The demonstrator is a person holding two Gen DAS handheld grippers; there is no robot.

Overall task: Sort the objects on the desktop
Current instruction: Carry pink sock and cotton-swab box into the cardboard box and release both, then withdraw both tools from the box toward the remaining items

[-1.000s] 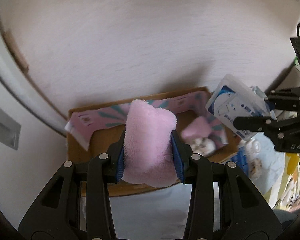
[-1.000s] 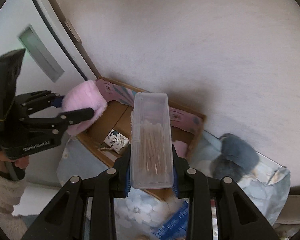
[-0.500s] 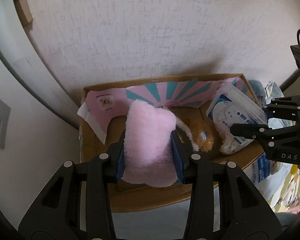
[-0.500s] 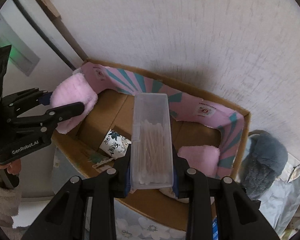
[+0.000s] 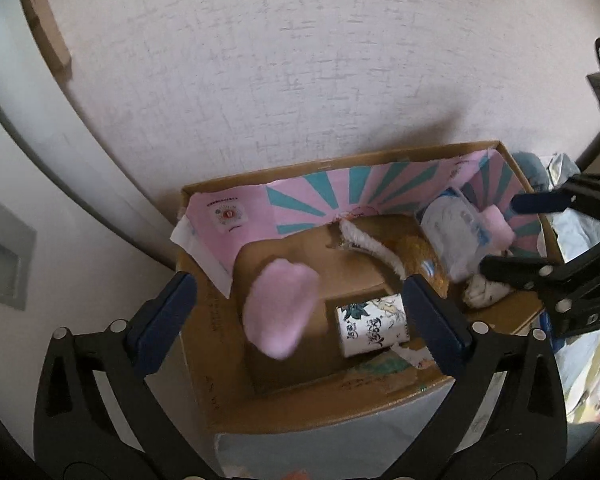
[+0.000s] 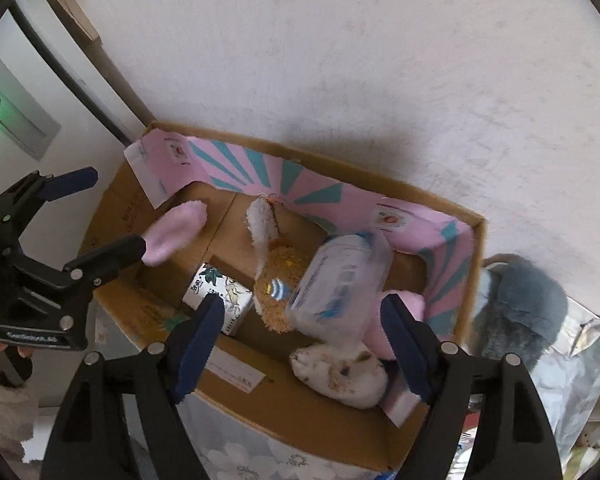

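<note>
Over the cardboard box (image 5: 380, 404), both tongs gape, released — left tongs (image 5: 300, 312), right tongs (image 6: 300, 320). Inside it: the pink plush (image 5: 280, 312), soft, light, squeezable mid-body; the clear swab box (image 6: 340, 280), rigid, slick — grip its long sides.

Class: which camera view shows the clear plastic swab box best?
The right wrist view: the clear swab box sits near centre, its whole length showing, tilted over the cardboard box. The left wrist view shows it smaller, off to the right, partly behind the right claw.
</note>
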